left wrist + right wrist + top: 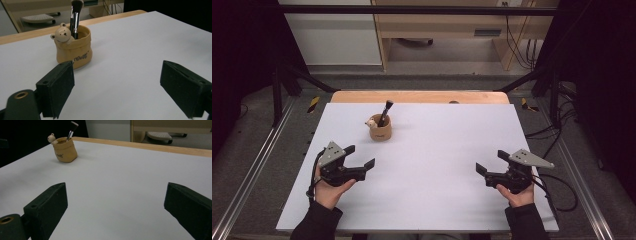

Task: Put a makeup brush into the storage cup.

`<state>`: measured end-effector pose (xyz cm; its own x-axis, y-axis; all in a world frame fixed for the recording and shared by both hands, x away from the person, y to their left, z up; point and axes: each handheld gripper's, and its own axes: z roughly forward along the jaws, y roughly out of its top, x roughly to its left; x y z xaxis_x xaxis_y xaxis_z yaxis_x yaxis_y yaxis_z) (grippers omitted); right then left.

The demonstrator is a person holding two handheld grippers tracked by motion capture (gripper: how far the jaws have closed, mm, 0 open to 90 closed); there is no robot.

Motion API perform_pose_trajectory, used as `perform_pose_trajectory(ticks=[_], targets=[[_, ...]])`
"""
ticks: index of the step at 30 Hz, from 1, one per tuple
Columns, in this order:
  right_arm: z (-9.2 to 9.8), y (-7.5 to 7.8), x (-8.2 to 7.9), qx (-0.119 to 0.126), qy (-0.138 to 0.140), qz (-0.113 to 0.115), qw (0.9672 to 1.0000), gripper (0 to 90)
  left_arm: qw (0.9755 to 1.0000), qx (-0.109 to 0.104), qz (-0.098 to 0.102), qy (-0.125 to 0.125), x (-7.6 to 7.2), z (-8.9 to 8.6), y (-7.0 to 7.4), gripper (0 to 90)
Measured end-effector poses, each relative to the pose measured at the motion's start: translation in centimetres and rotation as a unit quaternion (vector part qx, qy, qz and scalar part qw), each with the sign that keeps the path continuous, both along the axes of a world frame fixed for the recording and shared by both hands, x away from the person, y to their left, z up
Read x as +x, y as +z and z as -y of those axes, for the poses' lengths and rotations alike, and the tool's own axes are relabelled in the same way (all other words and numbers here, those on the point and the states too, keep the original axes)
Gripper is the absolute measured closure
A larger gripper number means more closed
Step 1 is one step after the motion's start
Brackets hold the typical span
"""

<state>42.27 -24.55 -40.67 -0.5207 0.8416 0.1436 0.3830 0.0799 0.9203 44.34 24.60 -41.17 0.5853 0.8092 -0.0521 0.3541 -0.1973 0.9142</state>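
My left claw (360, 157) gapes wide, empty, near the tan bear-trimmed fabric pot (380, 131) w/ black makeup brush (385, 113); approach level, don't tip pot.

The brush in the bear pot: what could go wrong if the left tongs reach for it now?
1. The brush leans in the small pot; pulling it sideways may tip the pot.
2. The left tongs, open, could knock the bear figure on the rim.
3. The pot stands free on the smooth white table, so it may slide.
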Motion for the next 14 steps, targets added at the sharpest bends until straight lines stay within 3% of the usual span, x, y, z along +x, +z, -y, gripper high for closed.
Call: perform_pose_trajectory(ticks=[14], targets=[[0.1, -0.2, 0.0, -0.005, 0.001, -0.002, 1.0, 5.4, 0.9994, 0.014, -0.02, 0.024, -0.7, -1.7, -1.6, 10.1]])
